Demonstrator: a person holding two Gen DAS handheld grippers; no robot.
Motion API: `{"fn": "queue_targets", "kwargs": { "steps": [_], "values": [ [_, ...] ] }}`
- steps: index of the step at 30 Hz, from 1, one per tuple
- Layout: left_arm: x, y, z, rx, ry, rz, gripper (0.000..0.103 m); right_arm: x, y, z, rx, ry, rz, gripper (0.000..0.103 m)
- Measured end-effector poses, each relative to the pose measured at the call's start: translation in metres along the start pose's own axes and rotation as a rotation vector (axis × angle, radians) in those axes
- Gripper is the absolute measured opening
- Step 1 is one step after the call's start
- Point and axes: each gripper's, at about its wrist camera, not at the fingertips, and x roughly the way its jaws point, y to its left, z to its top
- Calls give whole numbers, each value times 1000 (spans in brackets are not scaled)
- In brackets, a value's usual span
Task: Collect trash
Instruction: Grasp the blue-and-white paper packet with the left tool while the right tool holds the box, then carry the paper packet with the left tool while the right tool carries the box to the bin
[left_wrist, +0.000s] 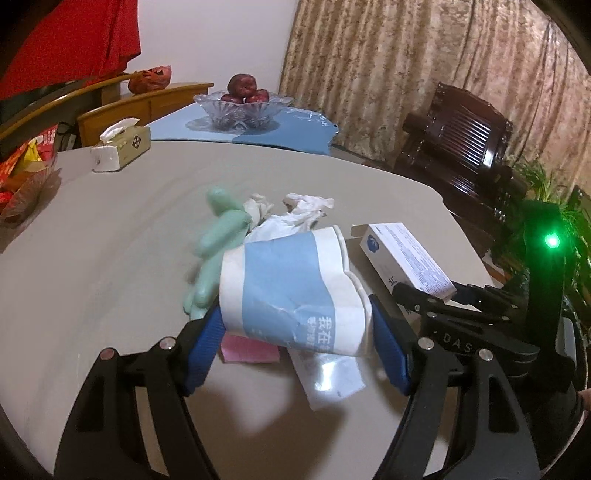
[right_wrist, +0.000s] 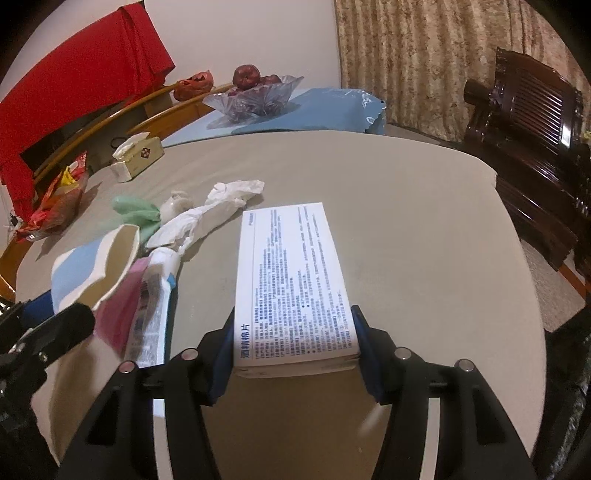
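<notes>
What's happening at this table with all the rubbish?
A person is collecting trash with two handheld grippers. The left gripper is clamped on a crushed paper cup, and the right gripper on a white box. Crumpled tissues, a green glove and a wrapper lie on the table.

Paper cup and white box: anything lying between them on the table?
In the right wrist view, a pink slip and a printed clear wrapper lie between the paper cup and the white box, with crumpled tissue farther back.

We see dim warm indoor light, soft shadows on the table, fisheye-bent dark corners, blurred green glove.
</notes>
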Motion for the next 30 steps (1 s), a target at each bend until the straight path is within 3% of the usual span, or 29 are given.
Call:
{"fn": "queue_targets", "kwargs": {
  "steps": [16,30],
  "values": [
    [-26,-34,2,33,-35,-33,72,-83,-20,-11,4,-92,-4,56],
    [-51,-85,3,97,-85,-86,72,-152,-51,-20,43,-182,-63,56]
  ]
}}
